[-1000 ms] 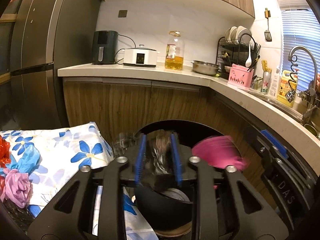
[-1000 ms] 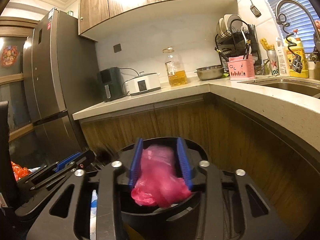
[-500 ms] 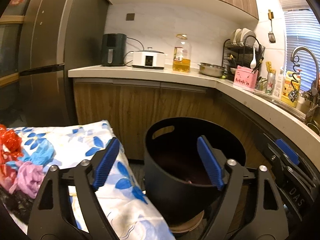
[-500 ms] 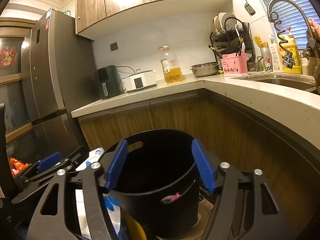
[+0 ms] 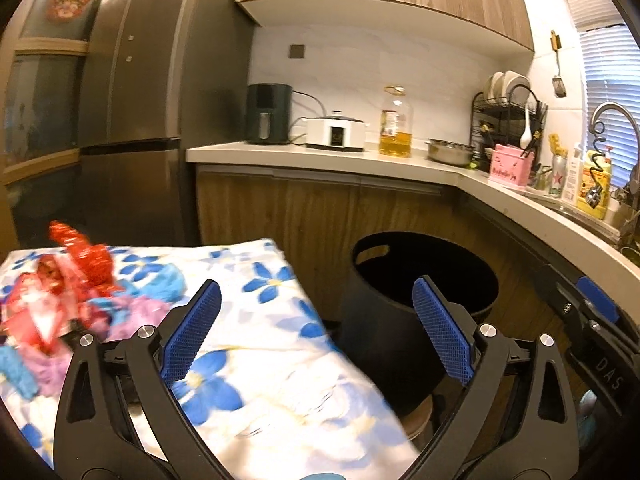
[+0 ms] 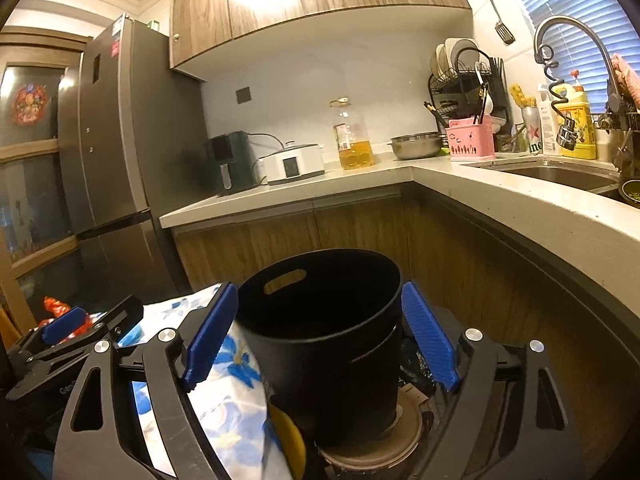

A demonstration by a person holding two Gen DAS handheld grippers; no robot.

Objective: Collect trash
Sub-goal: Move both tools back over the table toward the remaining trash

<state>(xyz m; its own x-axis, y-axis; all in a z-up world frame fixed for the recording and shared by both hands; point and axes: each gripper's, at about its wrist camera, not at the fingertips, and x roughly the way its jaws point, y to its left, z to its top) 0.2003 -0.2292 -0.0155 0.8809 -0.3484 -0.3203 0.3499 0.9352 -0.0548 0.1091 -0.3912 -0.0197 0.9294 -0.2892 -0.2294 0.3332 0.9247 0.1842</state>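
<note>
A: What do the hand-held grippers hold?

B: Nothing. The left hand-held gripper and right hand-held gripper are opening wide, empty. The crumpled trash lies on the flowered cloth, beside the black bin.

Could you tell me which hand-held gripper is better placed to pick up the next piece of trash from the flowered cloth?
Left, probably. The left hand-held gripper is empty, opening, over the flowered cloth near the trash pile. The right hand-held gripper faces the black bin.
</note>
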